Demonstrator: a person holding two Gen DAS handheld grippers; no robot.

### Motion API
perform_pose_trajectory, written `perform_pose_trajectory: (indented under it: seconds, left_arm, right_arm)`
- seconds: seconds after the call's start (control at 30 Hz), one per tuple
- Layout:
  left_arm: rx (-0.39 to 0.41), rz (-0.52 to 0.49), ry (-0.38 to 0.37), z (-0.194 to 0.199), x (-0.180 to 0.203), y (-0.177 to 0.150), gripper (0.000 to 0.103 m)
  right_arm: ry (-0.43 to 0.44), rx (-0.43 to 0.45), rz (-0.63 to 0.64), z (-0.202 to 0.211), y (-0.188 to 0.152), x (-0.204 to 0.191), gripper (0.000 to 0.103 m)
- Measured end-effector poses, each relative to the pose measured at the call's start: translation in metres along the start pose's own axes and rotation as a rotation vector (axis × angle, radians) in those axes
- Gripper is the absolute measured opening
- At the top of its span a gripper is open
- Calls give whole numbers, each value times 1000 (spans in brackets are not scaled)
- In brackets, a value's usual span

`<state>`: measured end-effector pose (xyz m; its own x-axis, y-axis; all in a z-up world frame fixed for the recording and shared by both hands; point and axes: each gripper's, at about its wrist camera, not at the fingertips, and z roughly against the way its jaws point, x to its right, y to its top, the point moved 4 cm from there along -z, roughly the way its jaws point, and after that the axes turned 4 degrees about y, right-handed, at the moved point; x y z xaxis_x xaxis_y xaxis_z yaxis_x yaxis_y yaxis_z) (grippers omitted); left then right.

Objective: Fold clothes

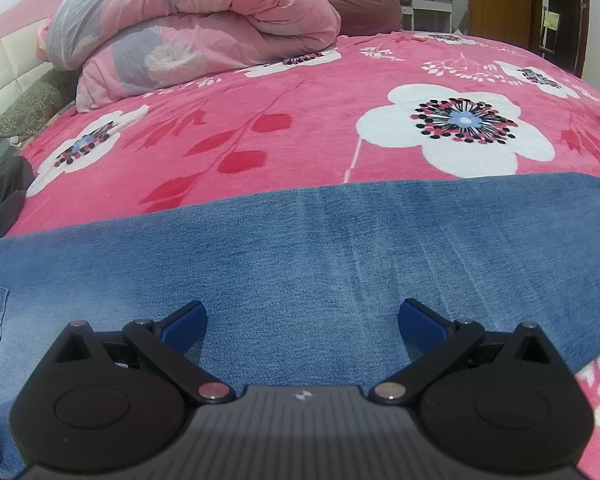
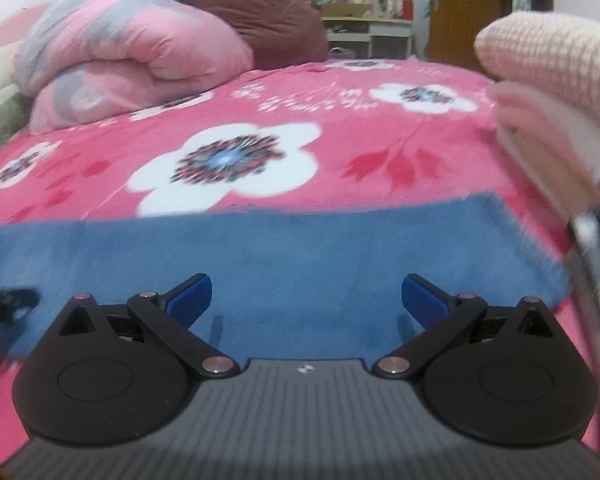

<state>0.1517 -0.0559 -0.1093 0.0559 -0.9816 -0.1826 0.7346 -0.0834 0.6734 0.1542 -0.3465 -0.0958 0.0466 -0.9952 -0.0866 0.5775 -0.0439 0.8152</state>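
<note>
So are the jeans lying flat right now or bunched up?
Flat. The jeans lie smooth across the pink bedspread with a straight far edge; whether layers are doubled underneath, cannot tell.

The right wrist view is motion-blurred; jeans (image 1: pixel 300 248) run past both side edges.

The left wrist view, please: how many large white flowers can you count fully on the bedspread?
1 fully in view: the white flower right of centre, above the jeans. Others are partly hidden by the folded quilt or cut off.
</note>
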Motion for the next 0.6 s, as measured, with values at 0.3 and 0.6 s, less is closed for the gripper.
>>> perform_pose_trajectory:
  seconds: [0.3,0.6]
  left_arm:
    - [0,6,-19,-1,-2,0,103]
    - [28,20,-51,-2,-6,-4,103]
  right_arm:
    - [-89,-72,-85,-23,-16,47,102]
    - [42,15,-443,62,-51,49,102]
